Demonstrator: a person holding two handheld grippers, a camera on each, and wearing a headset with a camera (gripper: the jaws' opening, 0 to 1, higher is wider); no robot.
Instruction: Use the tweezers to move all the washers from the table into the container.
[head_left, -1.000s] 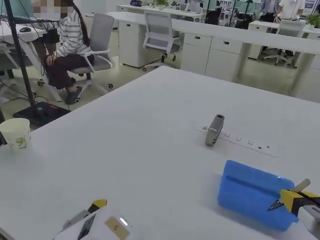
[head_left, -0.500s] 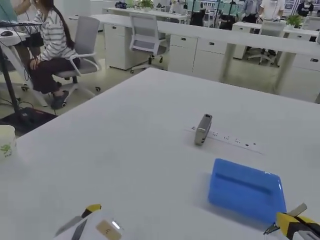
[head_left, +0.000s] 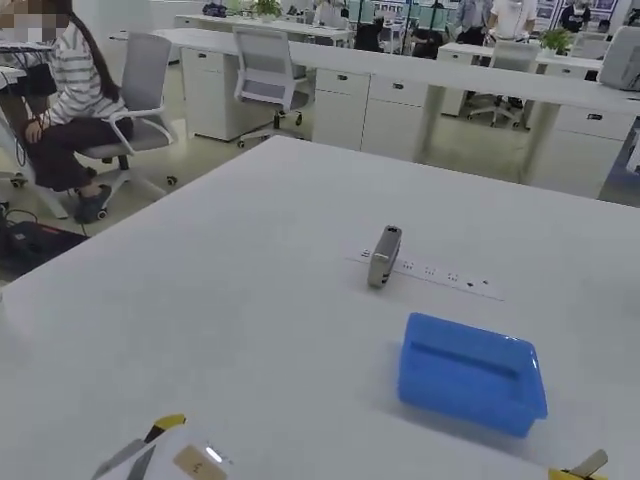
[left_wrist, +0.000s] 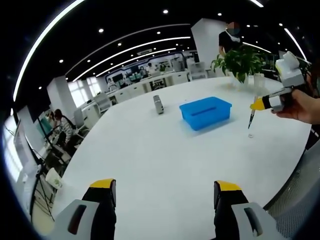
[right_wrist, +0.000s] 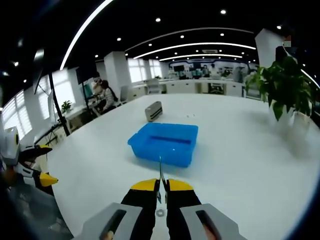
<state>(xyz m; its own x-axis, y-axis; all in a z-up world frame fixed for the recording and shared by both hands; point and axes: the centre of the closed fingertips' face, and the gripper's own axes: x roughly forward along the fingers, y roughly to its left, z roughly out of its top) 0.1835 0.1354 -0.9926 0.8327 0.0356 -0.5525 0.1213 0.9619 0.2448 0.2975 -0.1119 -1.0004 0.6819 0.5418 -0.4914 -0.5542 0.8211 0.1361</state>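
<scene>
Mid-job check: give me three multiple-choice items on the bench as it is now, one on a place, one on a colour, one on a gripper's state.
1. Where does the grey device stand relative to the container?
A) inside it
B) beyond it, beside the sockets
C) on top of it

2. What colour is the container?
A) blue
B) red
C) white

3. How is the right gripper?
A) open and empty
B) shut on a cup
C) shut on the tweezers

Answers:
1 B: the head view shows it upright past the container, by the sockets.
2 A: it is blue in every view.
3 C: its jaws meet around the tweezers in the right gripper view.
</scene>
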